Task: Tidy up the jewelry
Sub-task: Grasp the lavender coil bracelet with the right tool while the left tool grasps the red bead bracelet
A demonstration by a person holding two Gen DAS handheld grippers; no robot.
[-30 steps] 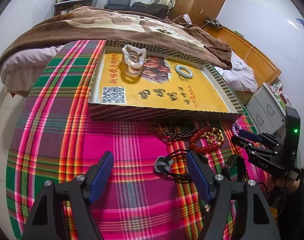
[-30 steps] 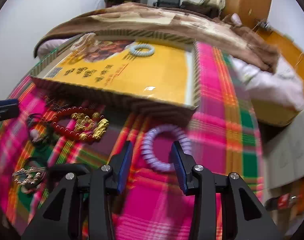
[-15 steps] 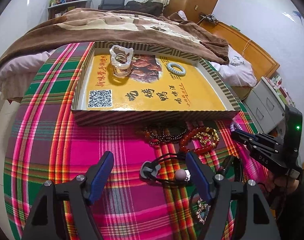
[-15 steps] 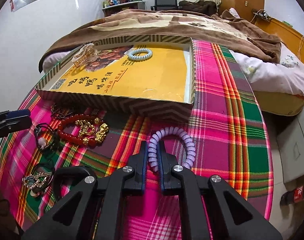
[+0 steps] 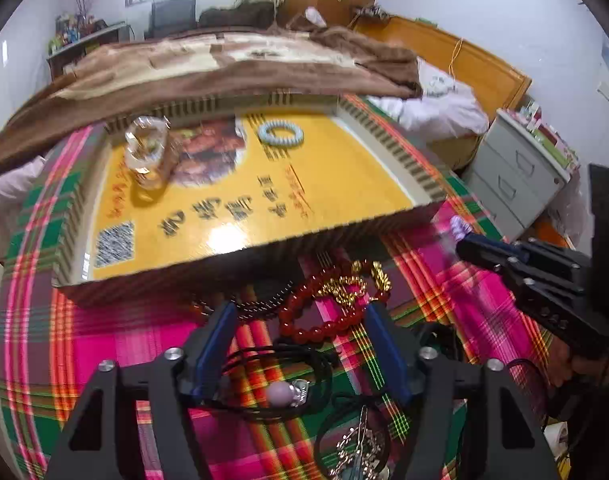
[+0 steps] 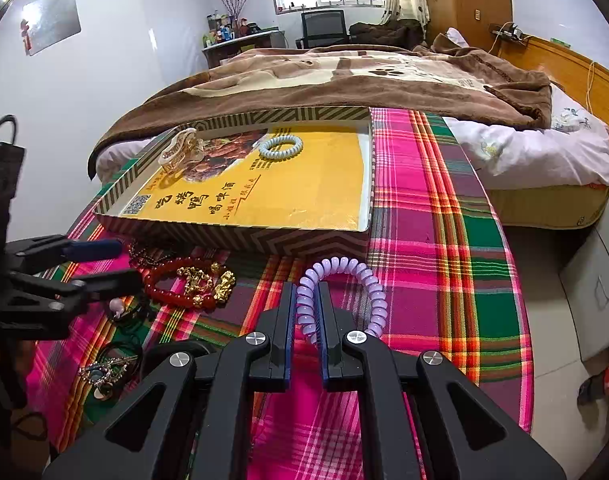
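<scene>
The right gripper [image 6: 307,312] is clamped on one side of the lilac coil bracelet [image 6: 344,280], just before the near right corner of the yellow tray [image 6: 360,184] on the plaid cloth [image 6: 444,240]. The left gripper [image 5: 300,344], its jaws just narrowed but still apart, straddles the black cord necklace [image 5: 280,360] and touches nothing. The red bead bracelet [image 5: 324,312] lies by the tray's near edge.

- We see a bed [image 6: 544,160] under a brown blanket [image 6: 344,80], its near part spread with a plaid cloth [image 6: 444,240].
- On the cloth, far side: a shallow yellow box lid [image 6: 240,236].
- Nearer, left: a red bead bracelet [image 6: 164,292], a dark bead string [image 6: 144,256], black-corded pendants [image 5: 280,392].
- Right: a lilac coil bracelet [image 6: 368,280].
</scene>
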